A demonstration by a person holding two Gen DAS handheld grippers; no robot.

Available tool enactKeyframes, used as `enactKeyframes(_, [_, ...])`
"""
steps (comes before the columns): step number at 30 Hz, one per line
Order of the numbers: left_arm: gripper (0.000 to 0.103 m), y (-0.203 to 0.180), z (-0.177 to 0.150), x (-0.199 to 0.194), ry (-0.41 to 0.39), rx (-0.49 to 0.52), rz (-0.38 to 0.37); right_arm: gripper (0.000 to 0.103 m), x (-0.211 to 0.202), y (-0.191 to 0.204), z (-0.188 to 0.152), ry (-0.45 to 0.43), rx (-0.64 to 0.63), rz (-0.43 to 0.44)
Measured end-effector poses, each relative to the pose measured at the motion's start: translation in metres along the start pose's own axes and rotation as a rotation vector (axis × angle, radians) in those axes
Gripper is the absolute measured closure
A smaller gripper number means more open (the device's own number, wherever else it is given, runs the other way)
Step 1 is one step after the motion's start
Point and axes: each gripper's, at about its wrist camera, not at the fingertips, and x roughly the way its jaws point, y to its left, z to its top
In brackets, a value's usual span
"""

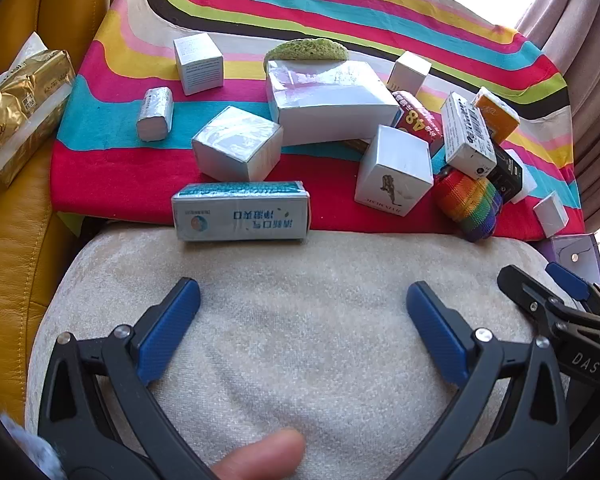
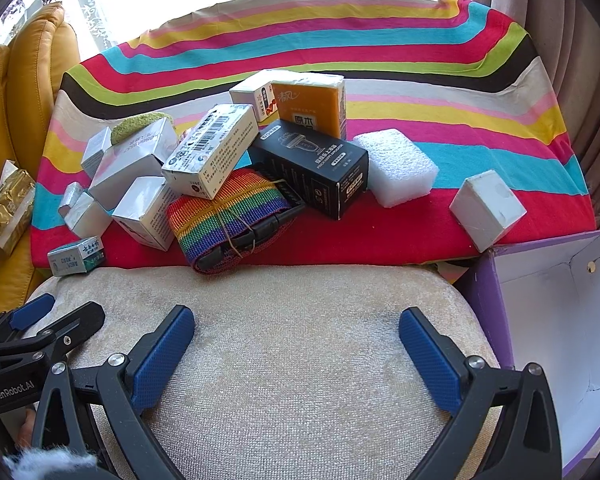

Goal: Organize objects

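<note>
Several small boxes lie scattered on a striped cloth (image 1: pixel 112 168). Nearest my left gripper (image 1: pixel 302 296) is a teal-and-white toothpaste box (image 1: pixel 240 212) at the cloth's front edge. A big silver box (image 1: pixel 332 100), a rolled rainbow strap (image 2: pixel 228 212), a black box (image 2: pixel 316 168), an orange tissue pack (image 2: pixel 312 108), a white foam block (image 2: pixel 396 168) and a white cube (image 2: pixel 488 208) lie further on. My right gripper (image 2: pixel 296 322) hovers over the beige cushion (image 2: pixel 300 360), short of the strap. Both grippers are open and hold nothing.
A purple box with a white inside (image 2: pixel 556 320) stands open at the right of the cushion. A gold foil packet (image 1: pixel 20 108) rests on the yellow leather seat (image 1: pixel 8 240) at the left. Curtains (image 2: pixel 572 40) hang at the right. A fingertip (image 1: pixel 260 456) shows below the left gripper.
</note>
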Motion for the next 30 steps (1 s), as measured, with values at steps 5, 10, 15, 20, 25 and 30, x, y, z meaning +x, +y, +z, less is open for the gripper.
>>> enactKeyframes(5, [0.000,-0.0015,0.0011,-0.0001,-0.001,0.002,0.005,0.000,0.0018,-0.0003,0.0003,0.000,0.003,0.003])
enactKeyframes(10, [0.000,-0.0005,-0.0002,-0.0003,-0.001,-0.001,0.009,0.000,0.0053,0.0012,0.0044,0.001,0.002,0.006])
enactKeyframes(15, [0.000,0.0002,-0.0027,-0.0010,-0.008,0.001,0.007,0.000,0.0044,0.0012,0.0026,-0.002,0.001,0.007])
enactKeyframes(20, [0.000,-0.0009,-0.0022,-0.0009,-0.009,-0.003,0.008,0.000,0.0041,0.0003,0.0025,-0.002,-0.001,0.008])
enactKeyframes(25, [0.000,-0.0025,-0.0005,-0.0005,0.001,-0.006,0.016,0.000,0.0040,0.0004,0.0028,-0.001,-0.001,0.008])
enactKeyframes(30, [0.000,-0.0027,-0.0006,-0.0007,0.005,-0.010,0.018,0.000,0.0039,0.0004,0.0028,-0.003,0.000,0.008])
